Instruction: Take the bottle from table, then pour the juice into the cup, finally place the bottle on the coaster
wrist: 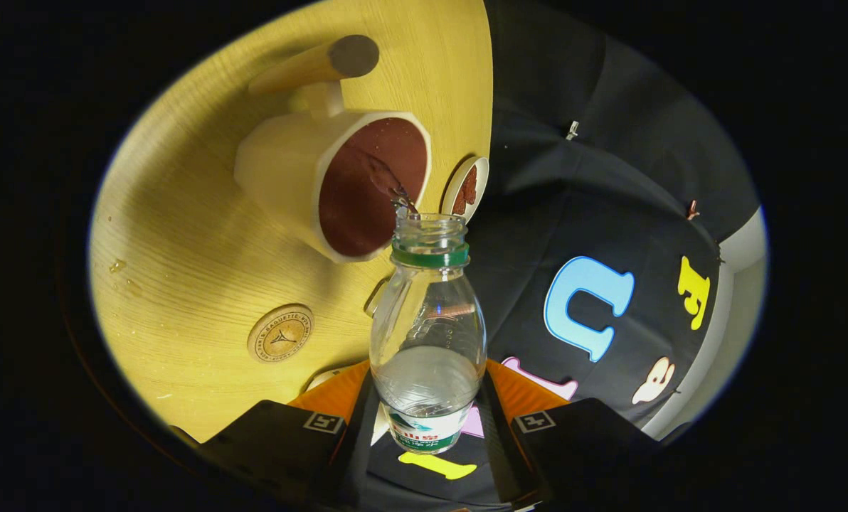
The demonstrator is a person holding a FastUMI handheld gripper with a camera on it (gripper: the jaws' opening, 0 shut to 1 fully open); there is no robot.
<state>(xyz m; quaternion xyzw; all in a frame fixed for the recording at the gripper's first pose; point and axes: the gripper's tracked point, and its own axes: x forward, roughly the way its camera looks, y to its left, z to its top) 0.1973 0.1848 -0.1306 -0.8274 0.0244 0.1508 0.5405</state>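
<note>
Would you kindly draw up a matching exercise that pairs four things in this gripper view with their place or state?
Things:
1. clear plastic bottle with a green neck ring
2. cream cup with a wooden handle
3. round wooden coaster
4. gripper

Places or states:
A. lying bare on the yellow wooden table
B. shut on the bottle's lower body
C. tipped, mouth at the cup's rim, liquid running out
D. dark brown inside

Pairs: 1-C, 2-D, 3-A, 4-B
</note>
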